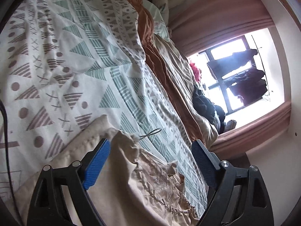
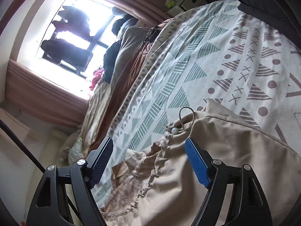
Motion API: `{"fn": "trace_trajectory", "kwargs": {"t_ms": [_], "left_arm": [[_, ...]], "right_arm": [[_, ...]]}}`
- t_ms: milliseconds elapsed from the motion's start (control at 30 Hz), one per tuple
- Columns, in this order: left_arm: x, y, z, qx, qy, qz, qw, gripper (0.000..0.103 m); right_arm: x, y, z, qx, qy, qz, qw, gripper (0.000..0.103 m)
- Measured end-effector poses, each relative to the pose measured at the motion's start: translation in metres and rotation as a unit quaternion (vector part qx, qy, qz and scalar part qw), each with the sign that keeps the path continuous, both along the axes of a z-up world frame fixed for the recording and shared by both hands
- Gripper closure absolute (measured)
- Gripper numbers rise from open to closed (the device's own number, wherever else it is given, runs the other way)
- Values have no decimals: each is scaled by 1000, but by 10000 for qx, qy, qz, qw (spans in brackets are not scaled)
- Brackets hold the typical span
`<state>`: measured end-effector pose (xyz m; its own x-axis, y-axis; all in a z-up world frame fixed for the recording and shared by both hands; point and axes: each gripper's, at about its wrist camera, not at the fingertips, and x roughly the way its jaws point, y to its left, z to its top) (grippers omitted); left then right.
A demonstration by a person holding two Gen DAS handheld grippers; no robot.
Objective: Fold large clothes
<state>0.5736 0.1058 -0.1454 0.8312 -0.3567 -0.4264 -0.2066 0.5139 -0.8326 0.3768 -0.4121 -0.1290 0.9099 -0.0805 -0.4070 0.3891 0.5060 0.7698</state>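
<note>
A beige garment (image 1: 131,179) with a gathered, lace-trimmed edge and a thin cord loop lies on the patterned bedspread (image 1: 65,56). My left gripper (image 1: 150,150) is open, its blue pads (image 1: 97,165) standing wide on either side of the garment's ruffled edge without pressing it. In the right wrist view the same beige garment (image 2: 216,150) shows a white button (image 2: 174,130) and a cord loop near its gathered edge. My right gripper (image 2: 148,150) is open too, with the crumpled edge lying between and below its fingers.
The bedspread (image 2: 225,56) has green and brown triangles, dots and crosses. Rumpled orange and tan bedding (image 1: 169,75) lies along its far side, with dark clothes (image 1: 205,105) by the bright window (image 1: 244,71). A black cable (image 1: 5,131) runs down the left edge. Boxes (image 2: 188,0) sit beyond the bed.
</note>
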Motion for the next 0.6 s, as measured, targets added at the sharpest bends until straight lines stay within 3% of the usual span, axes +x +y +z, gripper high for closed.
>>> {"fn": "trace_trajectory", "kwargs": {"t_ms": [367, 600], "left_arm": [[-12, 16, 1, 539, 422, -264, 9973, 13], [-16, 21, 0, 1031, 744, -580, 9902, 13]], "right_arm": [[33, 55, 24, -923, 1038, 944, 9858, 25], [71, 135, 35, -2040, 1578, 1850, 9483, 25]]}}
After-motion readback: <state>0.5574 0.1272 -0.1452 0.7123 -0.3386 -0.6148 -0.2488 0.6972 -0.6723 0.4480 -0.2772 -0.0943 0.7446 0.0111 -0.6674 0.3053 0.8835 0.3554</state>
